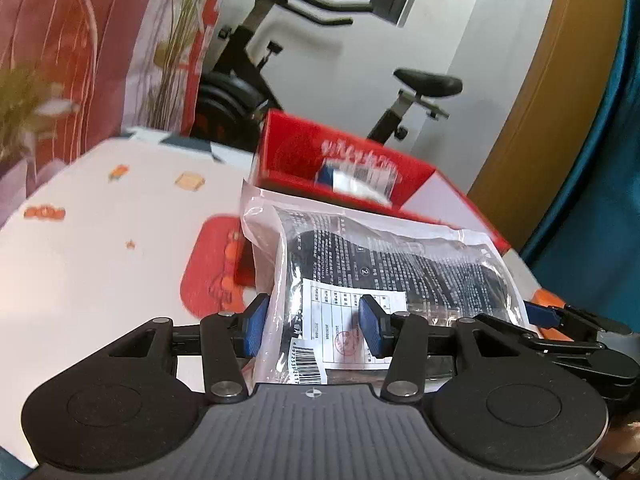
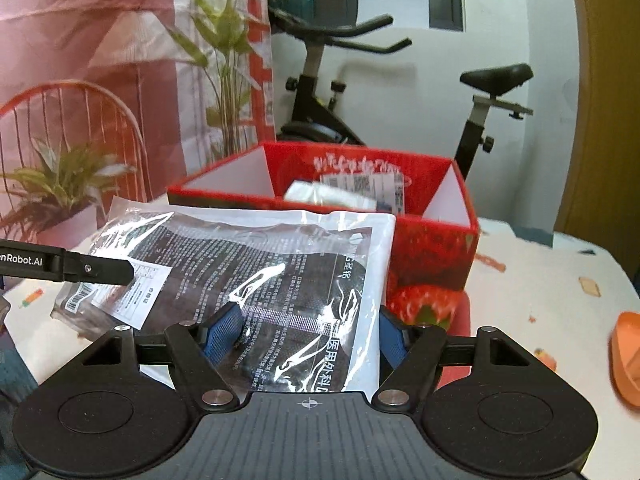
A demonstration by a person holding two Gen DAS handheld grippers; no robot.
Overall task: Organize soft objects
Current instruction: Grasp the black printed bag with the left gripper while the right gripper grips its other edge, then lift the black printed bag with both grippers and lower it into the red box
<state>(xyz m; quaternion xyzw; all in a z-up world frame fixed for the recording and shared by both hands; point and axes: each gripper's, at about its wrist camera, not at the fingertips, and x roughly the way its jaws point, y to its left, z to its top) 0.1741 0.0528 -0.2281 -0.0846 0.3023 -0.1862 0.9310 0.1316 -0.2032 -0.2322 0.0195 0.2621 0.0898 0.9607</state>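
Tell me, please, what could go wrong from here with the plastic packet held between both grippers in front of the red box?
1. The glossy plastic packet looks slippery; the left gripper pinches only its label end, so it might slide out.
2. The right gripper holds the other end; pulling apart could tear the film.
3. The red box already holds a packet, and its inner flaps may snag this one going in.

Ahead: open-topped red cardboard box (image 2: 432,240) blocks the level path; its open top is free from above.
Left: bare white patterned counter (image 1: 100,240), free.
Right: an orange plastic object (image 2: 628,356), blurred, perhaps a bowl.
Behind box: black exercise bike (image 2: 320,92), well apart.
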